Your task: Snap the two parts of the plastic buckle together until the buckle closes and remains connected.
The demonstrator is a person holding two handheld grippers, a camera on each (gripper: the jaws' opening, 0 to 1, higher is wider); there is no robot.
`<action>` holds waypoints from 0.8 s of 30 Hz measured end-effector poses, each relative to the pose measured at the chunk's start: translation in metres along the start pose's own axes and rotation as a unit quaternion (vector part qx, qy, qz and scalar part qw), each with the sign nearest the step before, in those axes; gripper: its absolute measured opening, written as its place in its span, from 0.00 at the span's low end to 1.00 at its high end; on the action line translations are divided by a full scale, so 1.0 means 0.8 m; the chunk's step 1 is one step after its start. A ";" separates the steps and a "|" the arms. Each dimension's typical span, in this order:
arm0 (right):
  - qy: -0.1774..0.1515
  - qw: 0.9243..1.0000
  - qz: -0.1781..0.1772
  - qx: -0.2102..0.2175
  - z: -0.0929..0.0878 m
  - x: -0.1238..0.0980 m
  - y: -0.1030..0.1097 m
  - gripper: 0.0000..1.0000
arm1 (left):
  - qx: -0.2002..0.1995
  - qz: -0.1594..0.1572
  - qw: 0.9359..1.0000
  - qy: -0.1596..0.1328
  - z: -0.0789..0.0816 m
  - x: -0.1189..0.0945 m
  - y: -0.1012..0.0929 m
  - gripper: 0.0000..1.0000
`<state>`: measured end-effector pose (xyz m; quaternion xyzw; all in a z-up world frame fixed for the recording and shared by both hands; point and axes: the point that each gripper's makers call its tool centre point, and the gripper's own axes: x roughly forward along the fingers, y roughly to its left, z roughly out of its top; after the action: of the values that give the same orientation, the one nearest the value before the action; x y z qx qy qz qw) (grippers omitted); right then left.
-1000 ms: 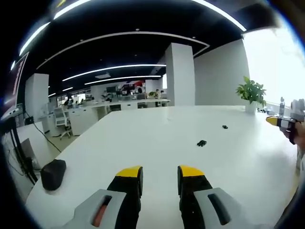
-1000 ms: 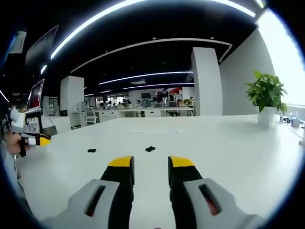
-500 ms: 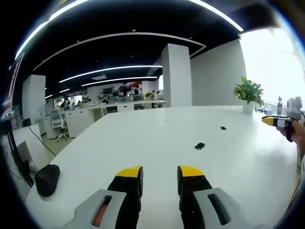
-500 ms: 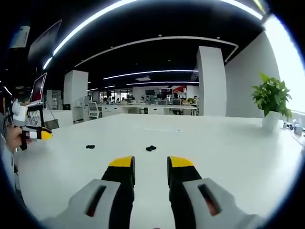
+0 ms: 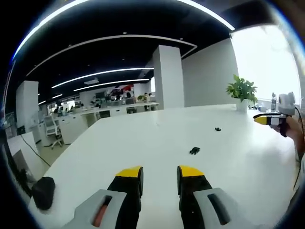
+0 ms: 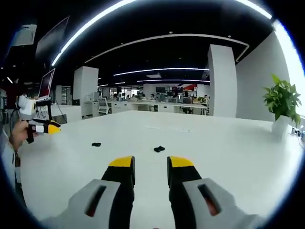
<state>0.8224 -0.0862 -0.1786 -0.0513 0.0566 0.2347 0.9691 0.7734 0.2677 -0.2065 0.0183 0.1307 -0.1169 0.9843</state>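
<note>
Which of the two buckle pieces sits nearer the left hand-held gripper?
The buckle piece just ahead-right of the left hand-held gripper. The other buckle piece lies farther up the white table, toward the potted plant.

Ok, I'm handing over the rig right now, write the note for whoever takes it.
Left claw: open, empty, above the white table.
Right claw: open, empty, also above the table.
Two black buckle parts lie apart on the table: nearer part ahead of the left claw, farther part beyond it.
Done: nothing yet, neither part is gripped.
Left: pick up one part in each claw, line them up, snap them together.
</note>
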 end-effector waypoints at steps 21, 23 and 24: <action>0.017 0.997 0.072 -0.039 0.008 0.031 0.025 0.27 | 0.042 -0.047 0.998 -0.006 0.022 0.017 -0.024 0.27; 0.019 0.996 0.082 -0.043 0.009 0.035 0.031 0.27 | 0.047 -0.052 0.998 -0.005 0.024 0.019 -0.026 0.27; 0.019 0.995 0.086 -0.044 0.010 0.037 0.033 0.27 | 0.048 -0.053 0.997 -0.005 0.024 0.020 -0.026 0.27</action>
<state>0.8368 -0.0488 -0.1765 -0.0939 0.0691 0.3182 0.9408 0.7881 0.2424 -0.1920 0.0579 0.1207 -0.1748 0.9755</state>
